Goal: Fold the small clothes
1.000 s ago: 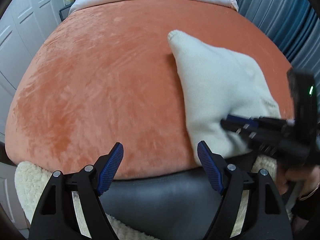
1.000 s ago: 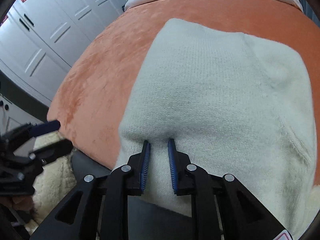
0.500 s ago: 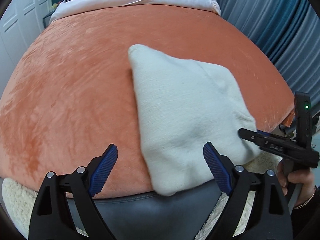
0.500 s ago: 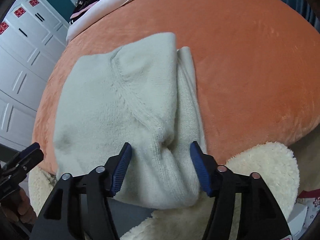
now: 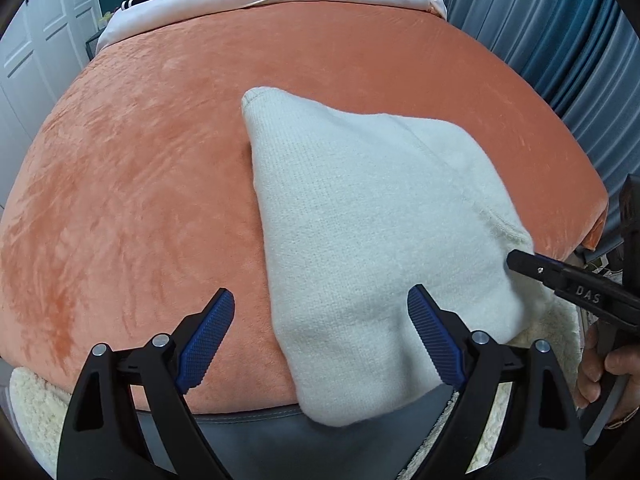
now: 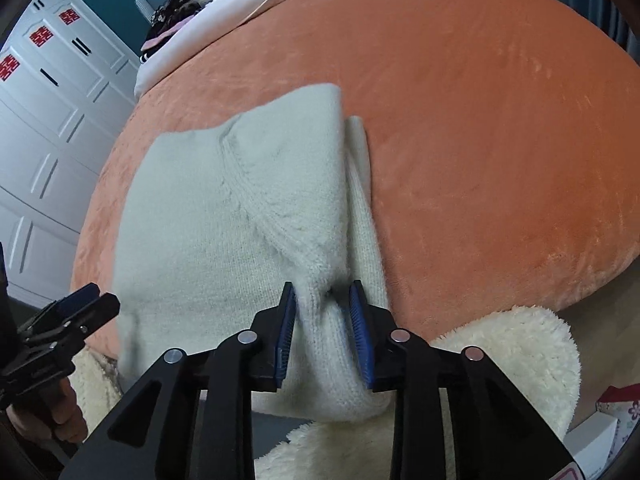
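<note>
**Cream knit being held at the near edge of the bed**

The cream knit garment [image 5: 380,240] is lying folded on the orange plush cover [image 5: 140,160]. It is filling the centre and right of the left wrist view, and its near end is hanging over the cover's front edge at the bottom of the frame.

The left gripper [image 5: 322,340] is standing wide open after its jaws have just been opening. The garment's lower left corner is sitting between the blue pads [image 5: 208,344], and neither pad is pressing on it.

In the right wrist view the right gripper [image 6: 324,334] is standing part open, its jaws having just been opening. Both pads are pressing against a bunched fold of the knit at the bottom centre of the frame, where the fabric is puckering.

A fluffy cream fleece [image 6: 500,352] is showing under the cover at the lower right. White cupboard doors [image 6: 48,120] are filling the left side.
</note>
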Action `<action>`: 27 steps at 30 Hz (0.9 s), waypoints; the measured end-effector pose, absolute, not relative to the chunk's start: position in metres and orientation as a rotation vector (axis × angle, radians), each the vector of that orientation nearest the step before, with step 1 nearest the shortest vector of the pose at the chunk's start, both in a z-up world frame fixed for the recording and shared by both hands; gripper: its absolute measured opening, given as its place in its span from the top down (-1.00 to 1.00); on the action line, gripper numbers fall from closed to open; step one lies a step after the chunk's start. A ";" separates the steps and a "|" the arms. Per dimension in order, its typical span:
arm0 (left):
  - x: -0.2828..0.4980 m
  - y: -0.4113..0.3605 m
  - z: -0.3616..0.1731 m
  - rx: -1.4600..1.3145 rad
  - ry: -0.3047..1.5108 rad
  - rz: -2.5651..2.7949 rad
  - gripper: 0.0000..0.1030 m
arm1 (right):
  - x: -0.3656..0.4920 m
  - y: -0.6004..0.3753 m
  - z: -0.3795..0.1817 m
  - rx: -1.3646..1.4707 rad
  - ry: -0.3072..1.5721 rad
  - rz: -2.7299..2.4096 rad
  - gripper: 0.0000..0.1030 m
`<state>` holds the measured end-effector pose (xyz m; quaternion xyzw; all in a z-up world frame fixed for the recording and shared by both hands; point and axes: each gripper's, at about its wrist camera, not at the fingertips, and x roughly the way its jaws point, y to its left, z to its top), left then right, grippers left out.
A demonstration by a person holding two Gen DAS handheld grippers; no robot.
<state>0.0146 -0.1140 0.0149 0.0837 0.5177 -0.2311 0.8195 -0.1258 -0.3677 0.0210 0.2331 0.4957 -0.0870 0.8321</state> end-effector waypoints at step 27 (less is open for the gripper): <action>0.067 -0.111 -0.069 -0.283 1.338 -0.662 -0.91 | -0.078 -0.384 -0.047 0.823 1.007 0.119 -0.75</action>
